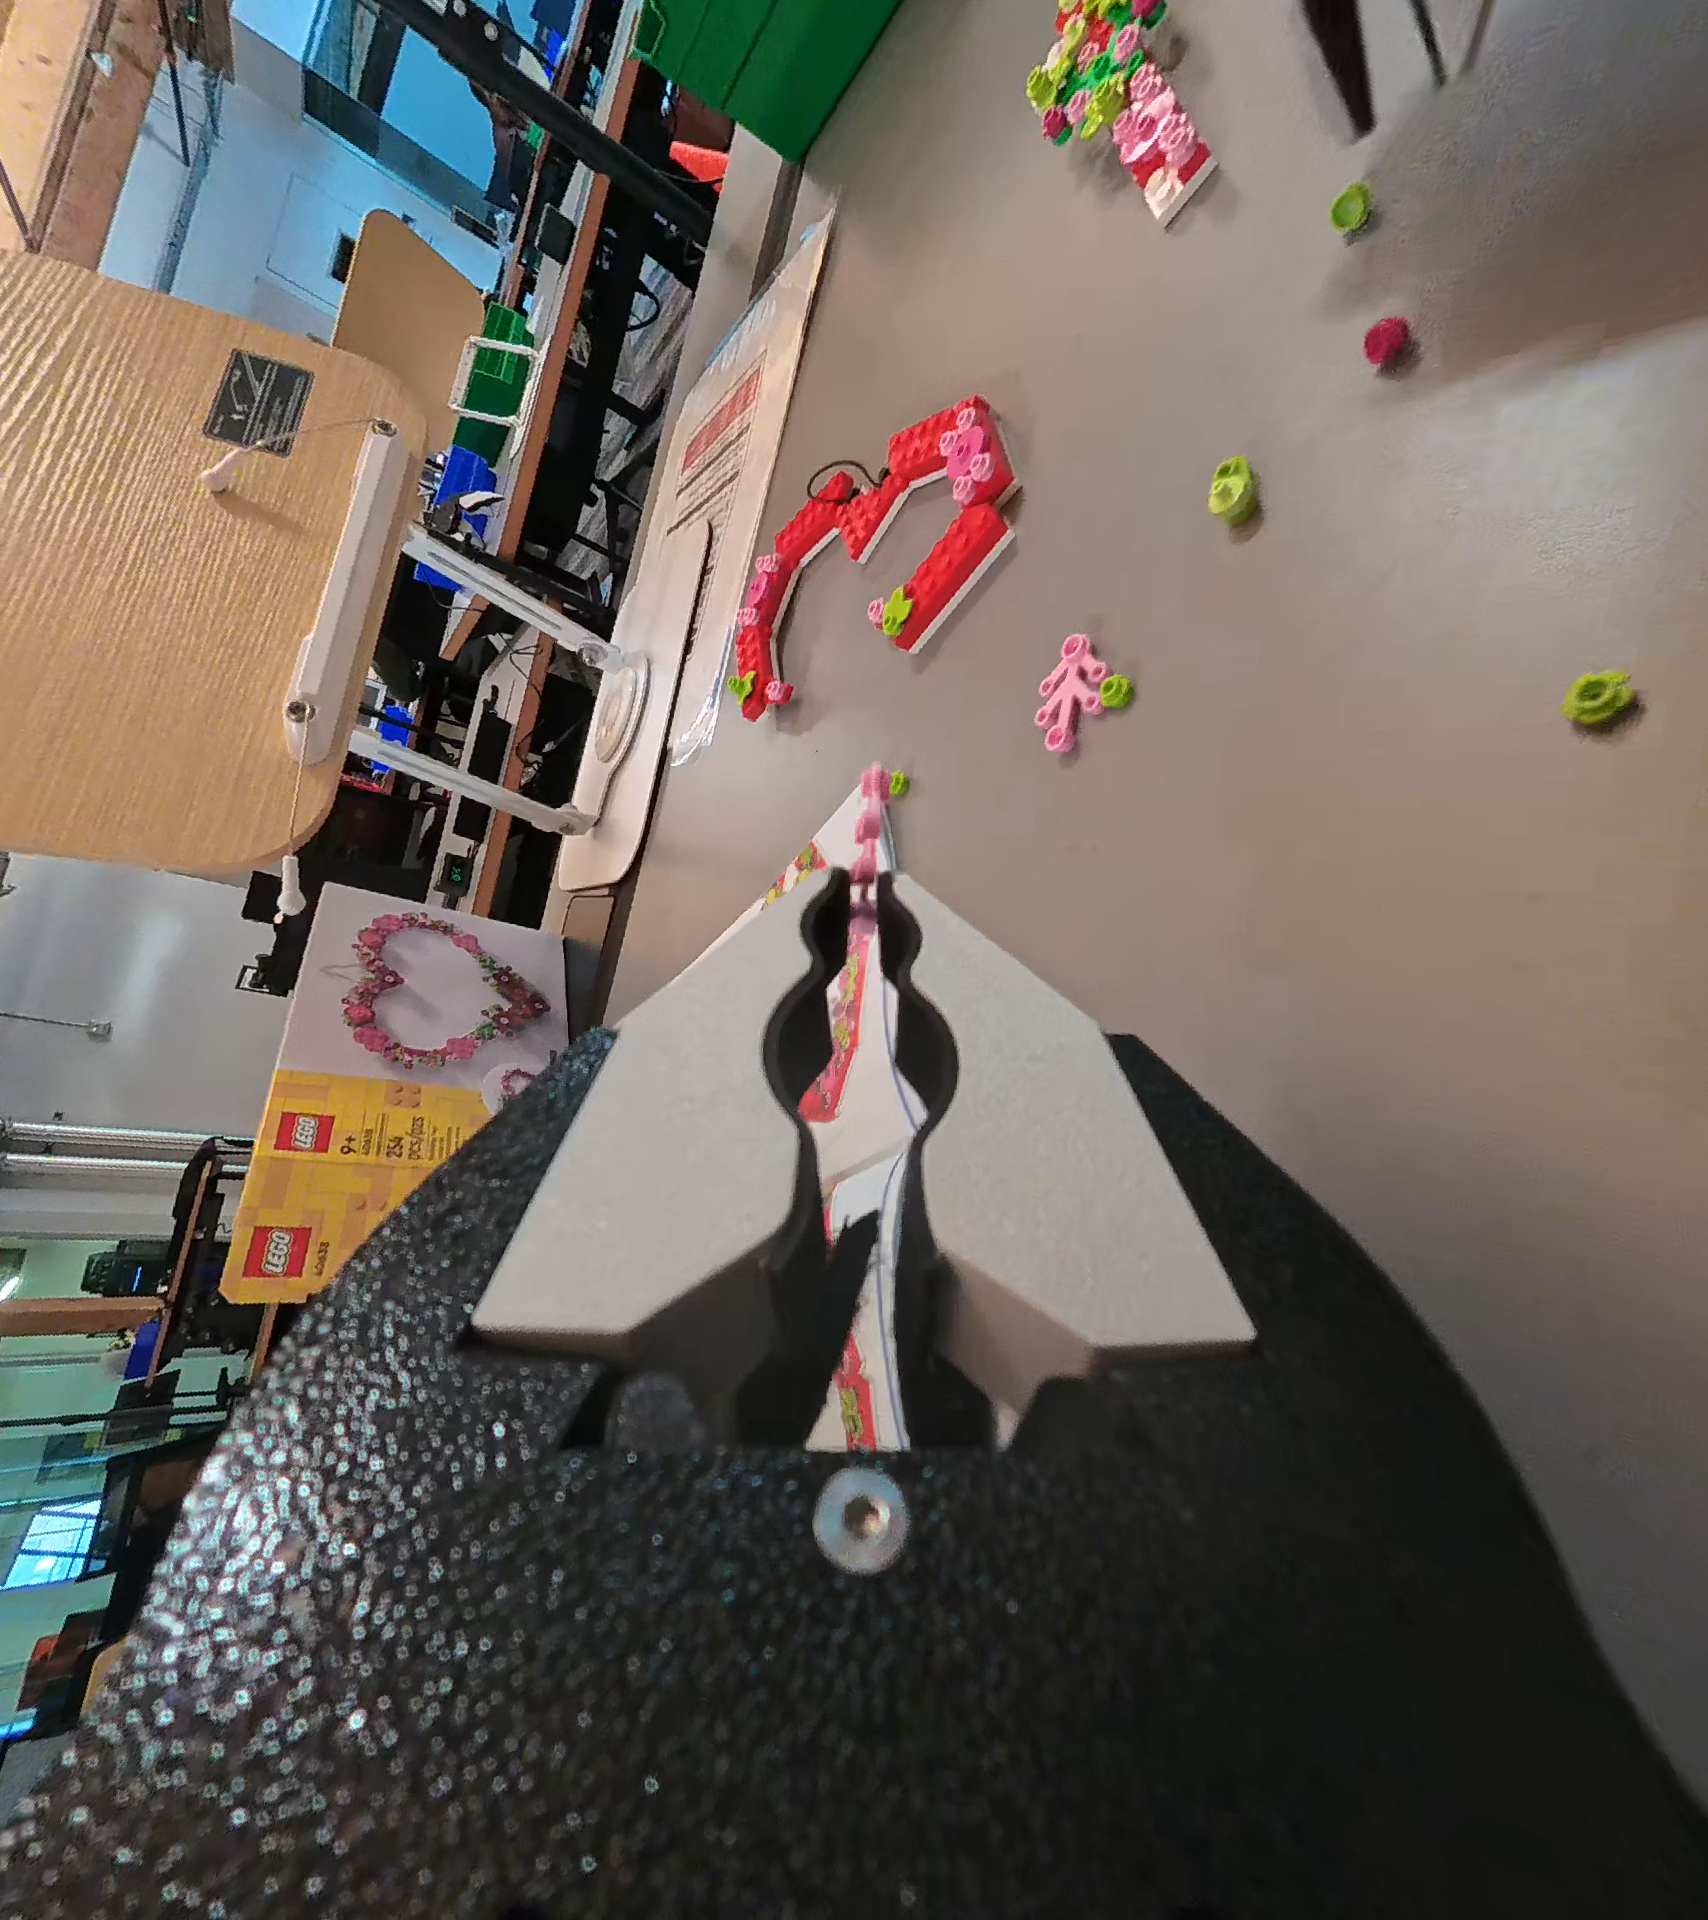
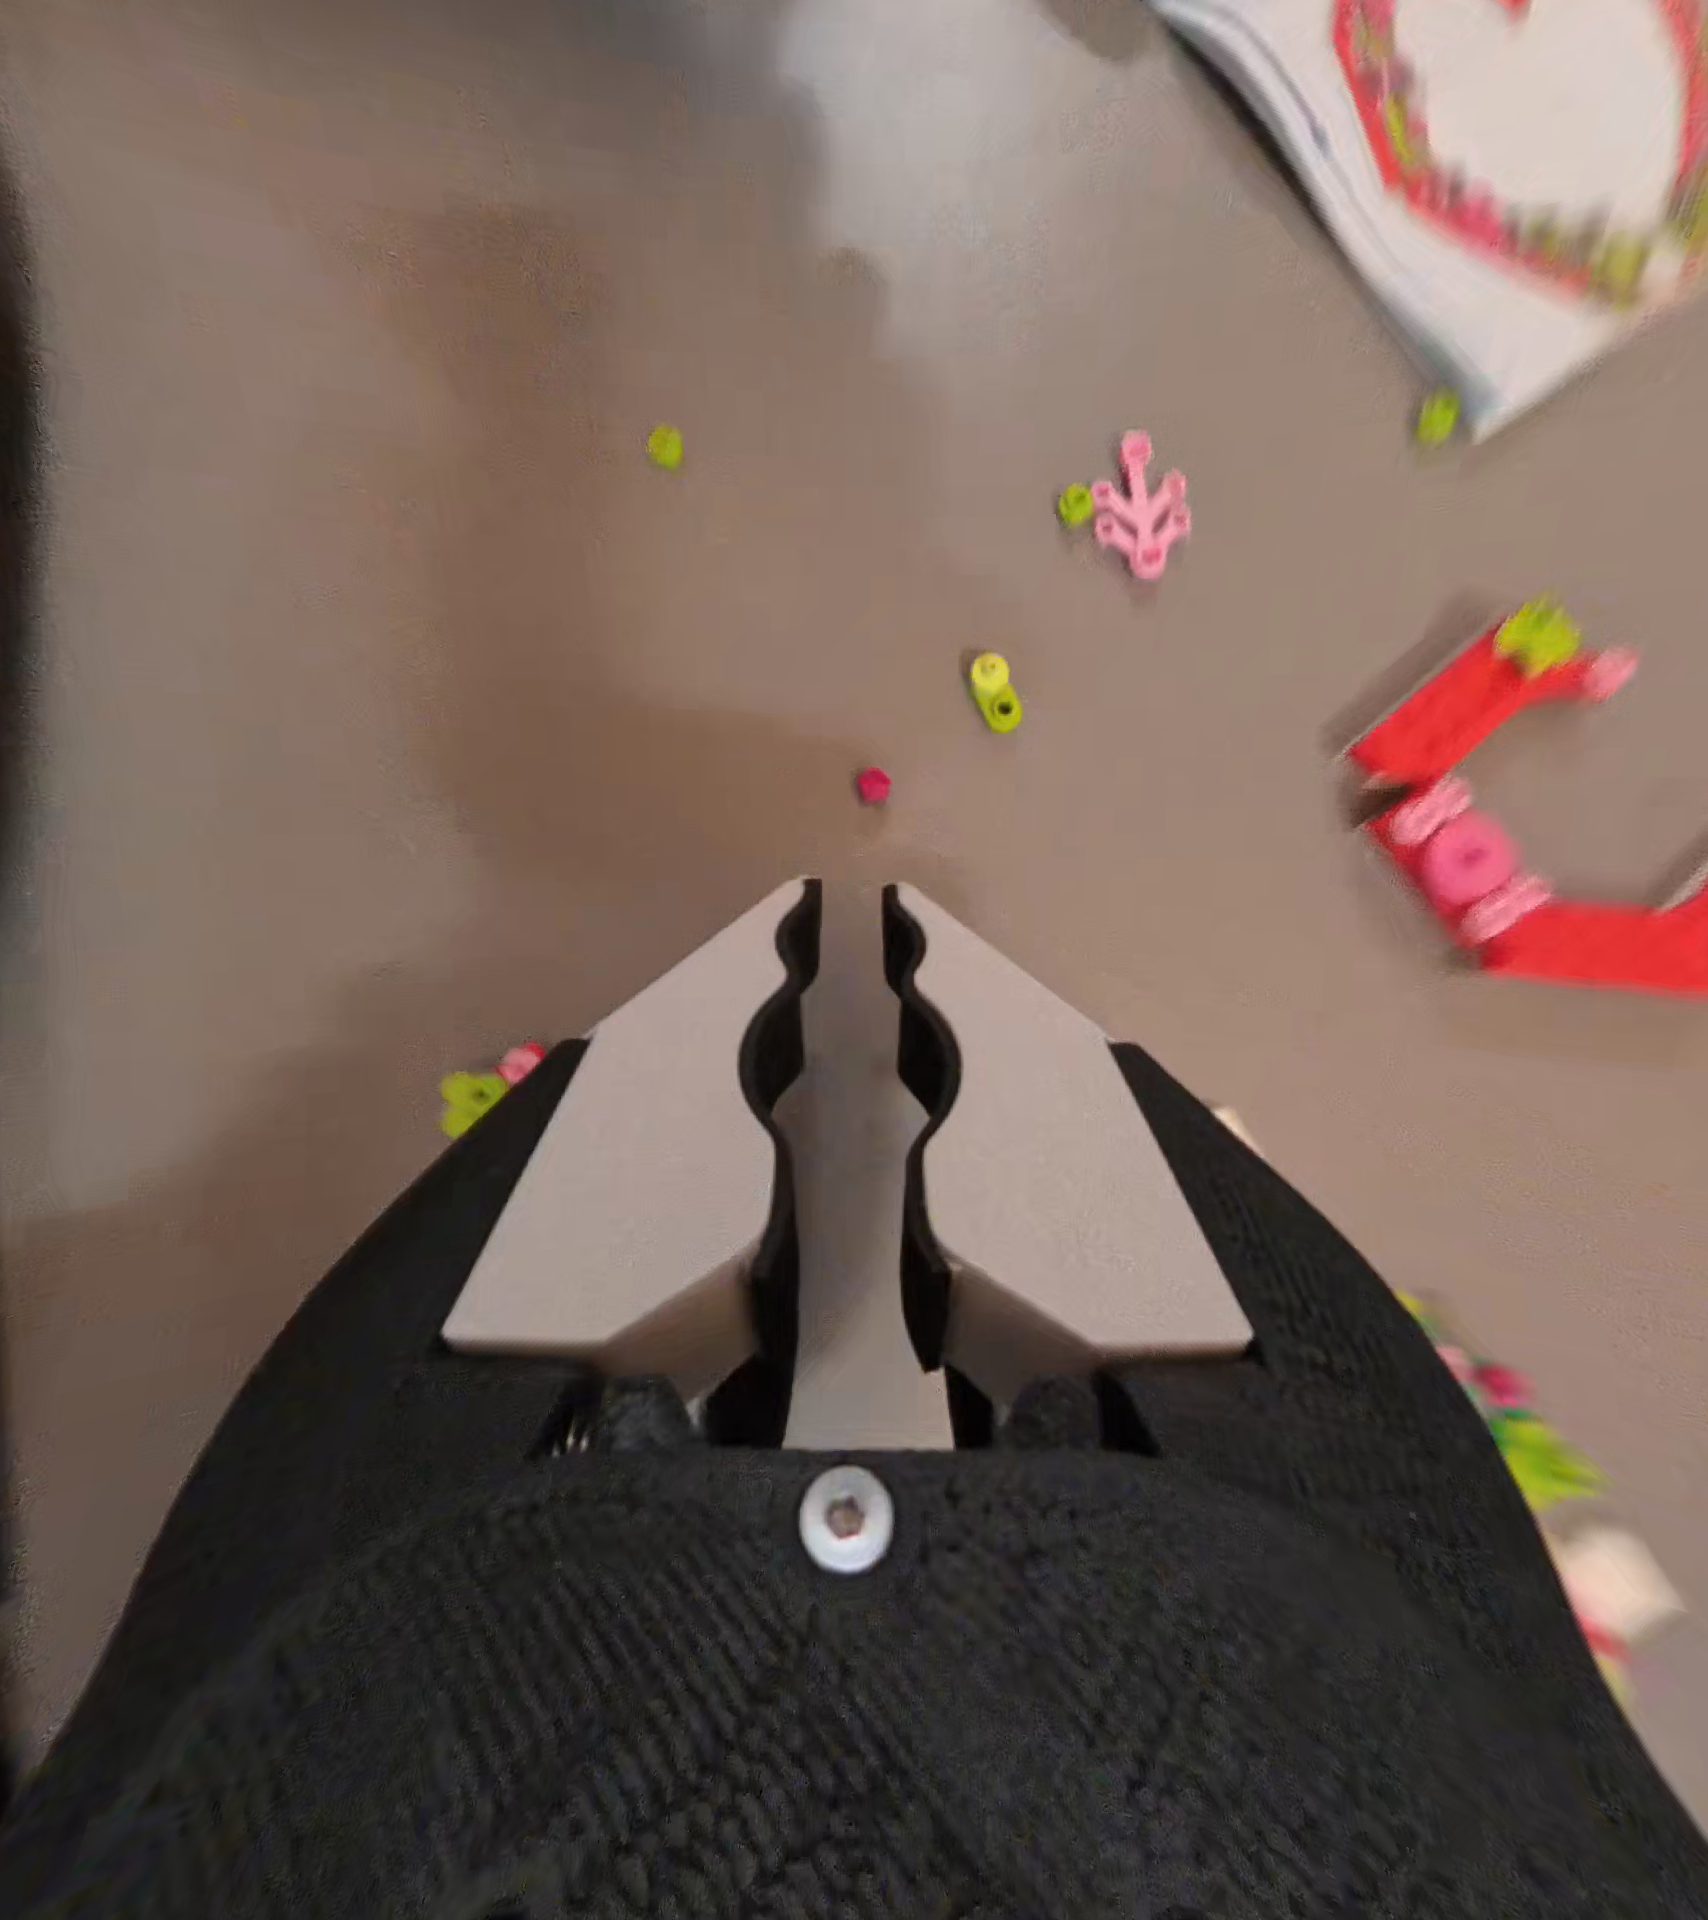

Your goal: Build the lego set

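My left gripper is shut on a thin pink stem piece, which sticks out past the fingertips, edge-on, above the instruction booklet. A partly built red heart frame with pink flowers lies further out on the grey table; in the right wrist view it is at the right. My right gripper is open a narrow gap and empty, just short of a small magenta piece. A loose pink branch piece and a lime piece lie beyond it.
Lime green pieces and a magenta piece are scattered on the table. A cluster of pink and green flowers lies at the far end. The yellow set box stands at the left. The open booklet lies at upper right.
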### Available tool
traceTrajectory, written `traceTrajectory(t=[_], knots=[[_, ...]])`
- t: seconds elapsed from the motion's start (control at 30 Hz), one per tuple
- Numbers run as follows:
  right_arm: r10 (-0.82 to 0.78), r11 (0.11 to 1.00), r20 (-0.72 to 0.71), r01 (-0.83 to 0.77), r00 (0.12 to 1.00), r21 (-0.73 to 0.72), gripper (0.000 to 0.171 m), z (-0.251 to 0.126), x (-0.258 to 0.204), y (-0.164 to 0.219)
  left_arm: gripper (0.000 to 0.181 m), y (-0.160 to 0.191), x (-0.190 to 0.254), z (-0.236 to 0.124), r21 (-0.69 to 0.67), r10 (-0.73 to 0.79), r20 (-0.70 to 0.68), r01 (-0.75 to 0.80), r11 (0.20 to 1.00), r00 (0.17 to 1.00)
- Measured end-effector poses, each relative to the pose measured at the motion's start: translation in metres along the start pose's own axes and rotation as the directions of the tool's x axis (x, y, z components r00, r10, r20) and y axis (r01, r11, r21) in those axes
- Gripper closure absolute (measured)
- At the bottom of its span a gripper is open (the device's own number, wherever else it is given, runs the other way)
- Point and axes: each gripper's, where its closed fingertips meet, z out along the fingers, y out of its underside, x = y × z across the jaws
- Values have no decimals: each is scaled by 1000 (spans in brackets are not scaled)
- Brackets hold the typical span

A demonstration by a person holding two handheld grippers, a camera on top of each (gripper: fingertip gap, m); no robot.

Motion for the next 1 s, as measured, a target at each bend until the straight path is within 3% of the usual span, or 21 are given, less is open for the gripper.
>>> traceTrajectory(t=[0.03,0.1,0.23,0.47,0.6,1.0], knots=[[112,993,40,-113,993,30,158,3,0,-1,179,-1,1,0,3,2,-3,-2,1000,1000],[158,982,68,-164,985,95,158,7,0,-9,179,-2,3,1,4,7,-9,-7,1000,1000],[72,996,2,-72,997,44,158,21,-1,-9,179,0,4,1,0,4,-14,-4,1000,1000],[287,954,59,-290,956,72,160,28,3,-9,179,-2,4,1,4,3,-17,-3,1000,1000],[329,937,82,-336,941,97,161,28,4,-12,179,-2,6,2,1,4,-25,-4,1000,1000],[291,949,64,-296,955,106,163,37,6,-19,179,-2,8,3,2,0,-37,0,1000,999]])
